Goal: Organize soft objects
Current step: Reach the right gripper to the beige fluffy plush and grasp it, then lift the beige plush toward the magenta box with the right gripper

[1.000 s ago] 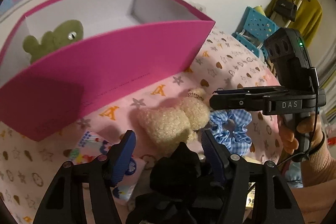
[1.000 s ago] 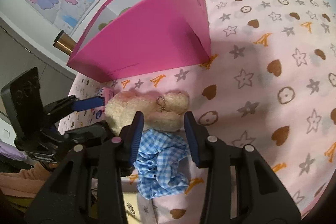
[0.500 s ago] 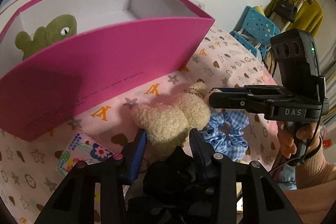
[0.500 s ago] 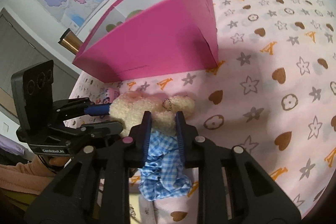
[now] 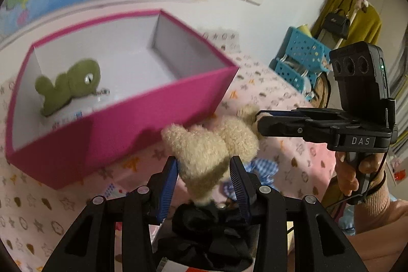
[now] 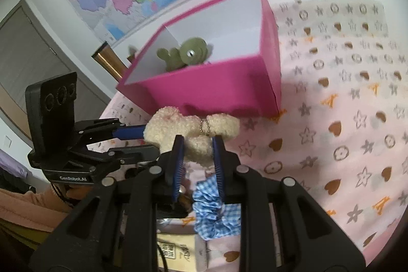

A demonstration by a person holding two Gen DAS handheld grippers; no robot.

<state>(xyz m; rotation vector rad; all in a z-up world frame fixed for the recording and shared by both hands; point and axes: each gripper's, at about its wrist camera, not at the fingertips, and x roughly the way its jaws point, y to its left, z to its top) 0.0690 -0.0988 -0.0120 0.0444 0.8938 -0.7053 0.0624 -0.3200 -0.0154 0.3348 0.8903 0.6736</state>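
**Cream plush gripped at both ends**

L gripper (image 5: 204,176) is pinching one end of the cream plush toy (image 5: 211,144); R gripper (image 6: 197,157) is clamping the other end. Toy is hanging clear of the pink cloth (image 6: 357,119), prob. fully off it, just in front of the pink box (image 5: 153,124). Green plush (image 5: 68,86) is lying inside the box. Blue scrunchie (image 6: 216,210) is sitting below the toy.

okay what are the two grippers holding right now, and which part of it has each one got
Both hold the fluffy cream plush toy. The left gripper pinches one end; the right gripper pinches the other end, just below its small bead chain.
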